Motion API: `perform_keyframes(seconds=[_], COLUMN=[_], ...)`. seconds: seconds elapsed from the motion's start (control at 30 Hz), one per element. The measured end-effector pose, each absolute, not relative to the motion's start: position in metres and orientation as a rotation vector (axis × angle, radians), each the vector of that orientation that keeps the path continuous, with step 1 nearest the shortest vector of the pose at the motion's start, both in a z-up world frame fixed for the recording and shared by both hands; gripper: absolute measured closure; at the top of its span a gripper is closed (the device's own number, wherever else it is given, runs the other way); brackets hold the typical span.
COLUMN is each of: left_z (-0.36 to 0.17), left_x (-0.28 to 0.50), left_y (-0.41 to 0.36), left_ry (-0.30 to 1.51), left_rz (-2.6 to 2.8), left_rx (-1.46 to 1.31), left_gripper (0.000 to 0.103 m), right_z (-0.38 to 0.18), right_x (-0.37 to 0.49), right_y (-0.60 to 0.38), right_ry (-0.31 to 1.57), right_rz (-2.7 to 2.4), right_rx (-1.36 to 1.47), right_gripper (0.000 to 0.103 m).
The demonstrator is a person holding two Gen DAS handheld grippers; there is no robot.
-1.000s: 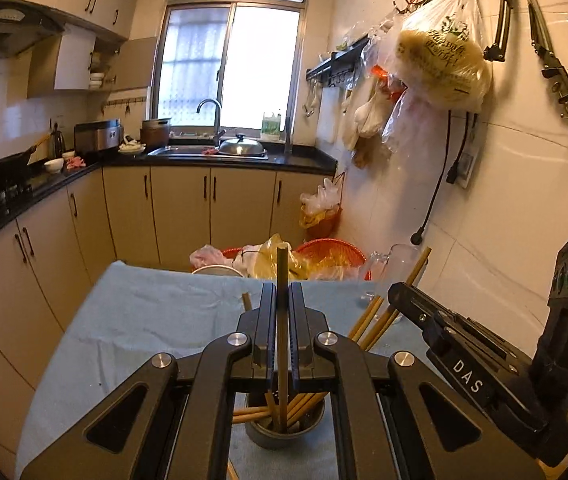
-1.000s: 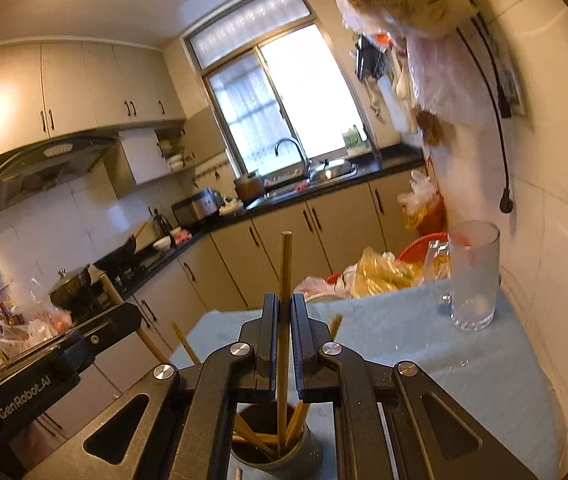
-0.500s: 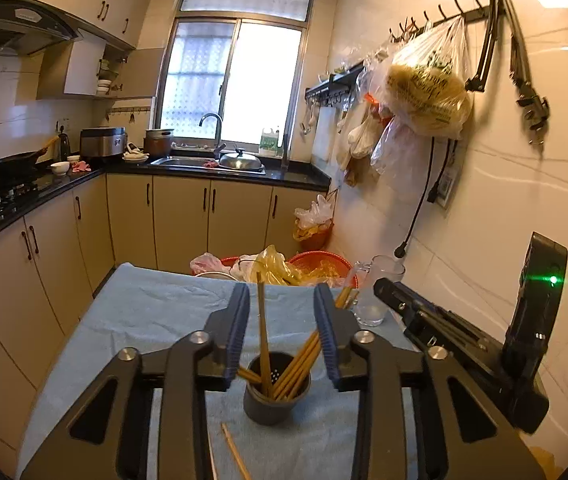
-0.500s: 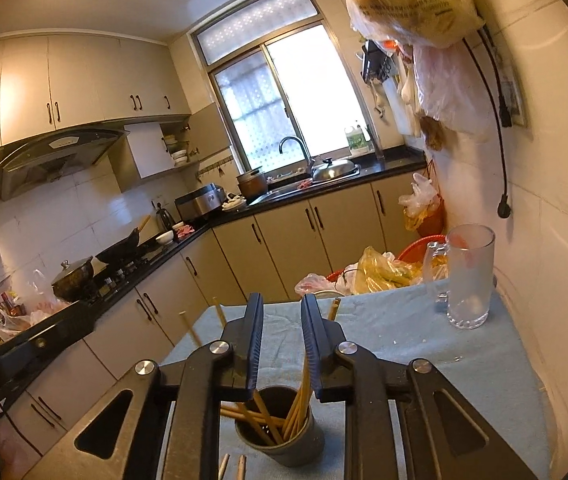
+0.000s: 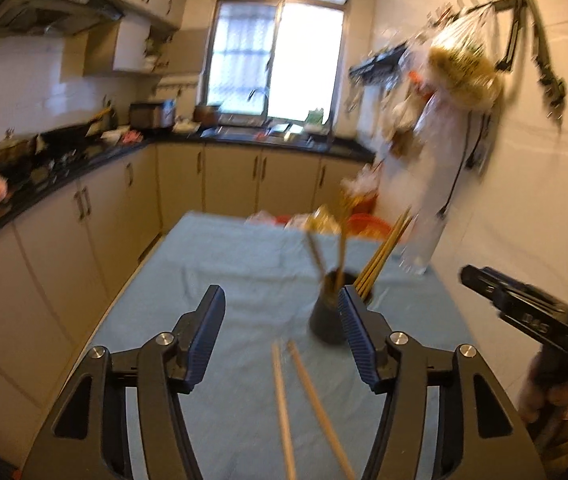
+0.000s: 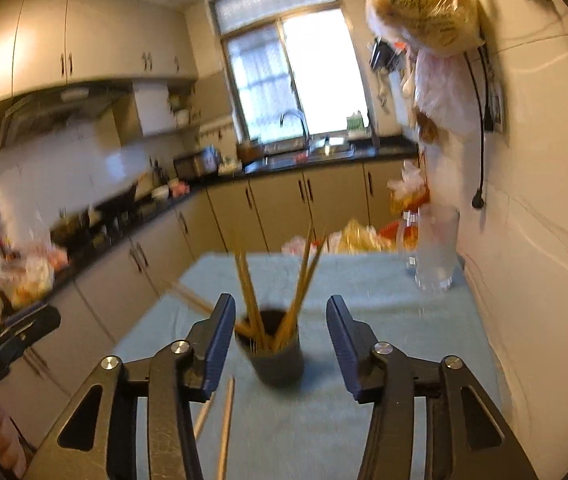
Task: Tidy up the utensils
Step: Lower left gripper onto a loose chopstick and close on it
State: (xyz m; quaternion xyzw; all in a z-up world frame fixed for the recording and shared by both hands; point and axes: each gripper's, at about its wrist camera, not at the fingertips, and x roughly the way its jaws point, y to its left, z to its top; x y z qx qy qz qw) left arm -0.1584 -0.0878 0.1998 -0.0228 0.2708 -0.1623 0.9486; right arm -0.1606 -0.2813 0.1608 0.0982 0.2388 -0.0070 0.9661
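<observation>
Left gripper (image 5: 282,336): jaws spread wide, nothing between the ribbed blue pads (image 5: 354,336); fingers point forward and slightly downward. Right gripper (image 6: 280,344): jaws likewise spread wide and empty, pads (image 6: 220,344) parallel, pointing forward. In the left wrist view, the right gripper's body appears at the right edge, gripped by the person's hand (image 5: 560,392). Both views are motion-blurred.

Home kitchen: sink (image 6: 310,151), cabinets (image 5: 228,182), hood (image 5: 50,20).

Wooden chopsticks (image 6: 253,300), a matt dark holder (image 6: 278,364), soft cloth table cover (image 6: 404,360).
</observation>
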Motion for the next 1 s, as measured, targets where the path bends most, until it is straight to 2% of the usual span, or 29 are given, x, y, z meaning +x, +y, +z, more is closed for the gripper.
perform_keyframes(seconds=[0.4,0.7,0.8,0.83,0.9,0.93,0.97,1.0], left_z=[0.092,0.033,0.021,0.019,0.017,0.017,0.017,0.017], left_x=[-0.153,-0.140,-0.136,-0.135,-0.137,-0.135,-0.136,-0.135], left_y=[-0.082,-0.111,-0.115,-0.117,-0.117,-0.117,-0.116,-0.113], left_ry=[0.825,0.984,1.025,1.035,1.033,1.035,1.049,1.056], left_rz=[-0.302,-0.380,-0.389,-0.393,-0.396,-0.404,-0.422,-0.421], left_rx=[0.018,0.058,0.063,0.061,0.050,0.044,0.019,-0.003], left_gripper=[0.045,0.047,0.061,0.071,0.081,0.094,0.096,0.096], right_z=[0.031,-0.010,-0.017,-0.017,-0.018,-0.017,-0.016,-0.016], right_x=[-0.144,-0.130,-0.128,-0.129,-0.130,-0.130,-0.130,-0.130], right_y=[-0.235,-0.201,-0.192,-0.183,-0.175,-0.173,-0.173,-0.174], right_ry=[0.957,1.079,1.101,1.089,1.078,1.074,1.081,1.092], right_rz=[0.118,0.176,0.176,0.163,0.138,0.140,0.139,0.117], right_rx=[0.163,0.082,0.031,-0.003,-0.073,-0.076,-0.070,-0.076], right_gripper=[0.047,0.047,0.047,0.047,0.054,0.069,0.091,0.095])
